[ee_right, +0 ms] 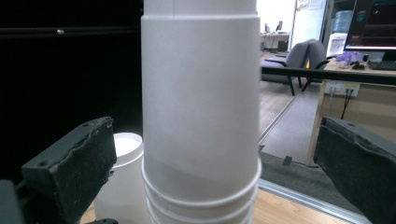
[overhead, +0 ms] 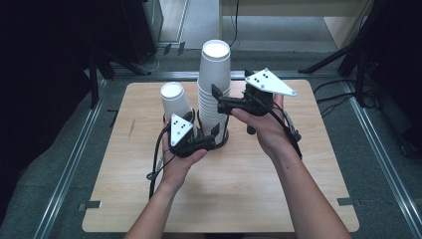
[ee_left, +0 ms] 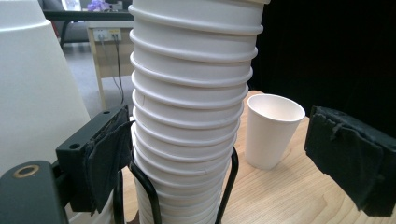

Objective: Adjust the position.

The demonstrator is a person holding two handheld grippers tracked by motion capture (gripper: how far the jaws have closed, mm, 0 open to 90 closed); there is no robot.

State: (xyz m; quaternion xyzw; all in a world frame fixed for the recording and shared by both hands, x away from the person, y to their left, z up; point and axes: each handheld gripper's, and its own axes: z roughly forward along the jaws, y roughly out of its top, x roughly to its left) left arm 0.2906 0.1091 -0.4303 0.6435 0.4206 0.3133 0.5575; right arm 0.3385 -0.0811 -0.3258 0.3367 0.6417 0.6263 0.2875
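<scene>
High view: tall stack of white paper cups in a black wire holder mid-bench. Left gripper and right gripper flank it, both jaws apart. Risk: off-centre squeeze topples the leaning stack.

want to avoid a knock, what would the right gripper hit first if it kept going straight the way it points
Most likely the top cup of the tall stack, dead ahead between the right gripper's open jaws. Exact depth is hard to judge.

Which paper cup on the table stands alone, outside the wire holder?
The single cup, left of the tall stack in the high view. It stands upright on the bare table, while the others are nested in the black holder.
</scene>
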